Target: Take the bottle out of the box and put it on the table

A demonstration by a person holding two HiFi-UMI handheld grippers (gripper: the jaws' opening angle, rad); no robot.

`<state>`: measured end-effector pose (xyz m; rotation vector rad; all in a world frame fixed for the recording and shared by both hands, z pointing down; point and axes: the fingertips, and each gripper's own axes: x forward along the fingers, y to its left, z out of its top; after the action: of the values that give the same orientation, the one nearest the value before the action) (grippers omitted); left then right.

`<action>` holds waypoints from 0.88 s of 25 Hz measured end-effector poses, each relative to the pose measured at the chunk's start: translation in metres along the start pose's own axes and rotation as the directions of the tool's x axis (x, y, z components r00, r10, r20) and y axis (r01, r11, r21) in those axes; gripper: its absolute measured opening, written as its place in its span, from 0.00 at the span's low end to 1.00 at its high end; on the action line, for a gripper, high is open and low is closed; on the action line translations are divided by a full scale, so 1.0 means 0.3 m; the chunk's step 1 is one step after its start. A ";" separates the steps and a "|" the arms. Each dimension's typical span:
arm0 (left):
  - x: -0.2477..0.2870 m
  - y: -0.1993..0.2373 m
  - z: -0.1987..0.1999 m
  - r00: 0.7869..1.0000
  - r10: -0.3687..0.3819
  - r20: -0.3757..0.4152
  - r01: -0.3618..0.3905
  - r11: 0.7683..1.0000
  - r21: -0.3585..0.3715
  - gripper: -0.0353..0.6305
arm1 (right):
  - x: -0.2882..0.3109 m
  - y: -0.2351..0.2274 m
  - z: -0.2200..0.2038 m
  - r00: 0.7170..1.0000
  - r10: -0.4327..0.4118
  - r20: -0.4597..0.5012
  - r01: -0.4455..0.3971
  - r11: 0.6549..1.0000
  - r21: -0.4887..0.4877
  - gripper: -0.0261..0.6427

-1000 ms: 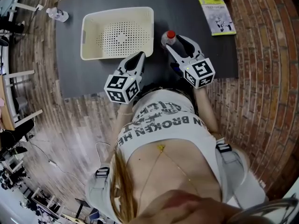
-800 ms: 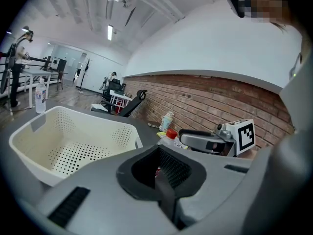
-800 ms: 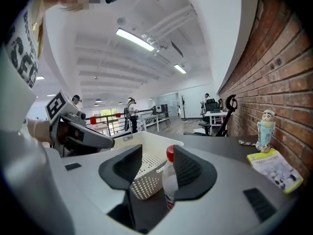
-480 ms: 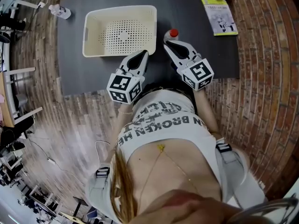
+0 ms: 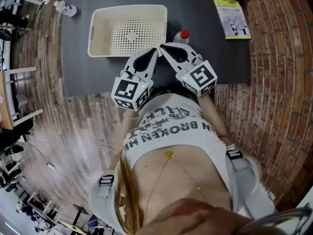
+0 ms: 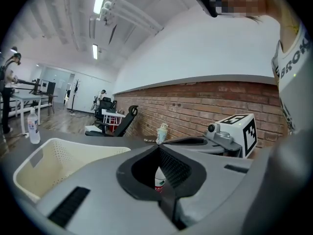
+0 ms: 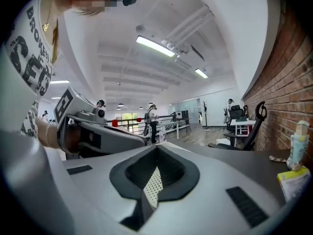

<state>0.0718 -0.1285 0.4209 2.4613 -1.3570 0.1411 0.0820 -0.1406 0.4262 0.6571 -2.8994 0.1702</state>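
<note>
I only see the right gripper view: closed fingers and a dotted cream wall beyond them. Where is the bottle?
Observer: The bottle stands upright on the dark table, outside the basket, to its right in the head view.
Operator: Is anything in the basket?
Observer: No, the head view shows it empty.
Operator: Is the other gripper holding something?
Observer: No, the left gripper is shut, with nothing between its fingers.

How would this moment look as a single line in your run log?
bottle: upright on table, beside box | box: empty | left gripper: shut, empty | right gripper: shut, empty
</note>
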 end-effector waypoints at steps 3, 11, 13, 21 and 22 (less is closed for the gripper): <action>-0.019 -0.002 0.048 0.999 0.013 0.034 -0.014 1.000 0.022 0.06 | 0.001 0.009 0.063 0.999 -0.005 0.045 0.006 1.000 -0.010 0.05; -0.052 0.003 0.121 0.996 0.040 0.081 -0.047 0.995 0.087 0.06 | -0.004 0.028 0.139 0.995 -0.004 0.096 0.004 1.000 -0.006 0.05; -0.053 0.006 0.119 0.996 0.040 0.084 -0.047 0.995 0.088 0.06 | -0.003 0.030 0.148 0.995 0.003 0.100 -0.001 1.000 -0.017 0.05; -0.052 0.008 0.112 0.996 0.038 0.080 -0.045 0.995 0.084 0.06 | -0.003 0.033 0.147 0.997 0.004 0.074 -0.003 1.000 -0.012 0.05; -0.052 0.009 0.112 0.996 0.038 0.079 -0.045 0.995 0.084 0.06 | -0.002 0.032 0.147 0.998 0.003 0.069 -0.002 1.000 -0.015 0.05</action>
<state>0.0588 -0.1283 0.3860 2.5339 -1.4634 0.1172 0.0724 -0.1382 0.3820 0.6694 -2.9650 0.1290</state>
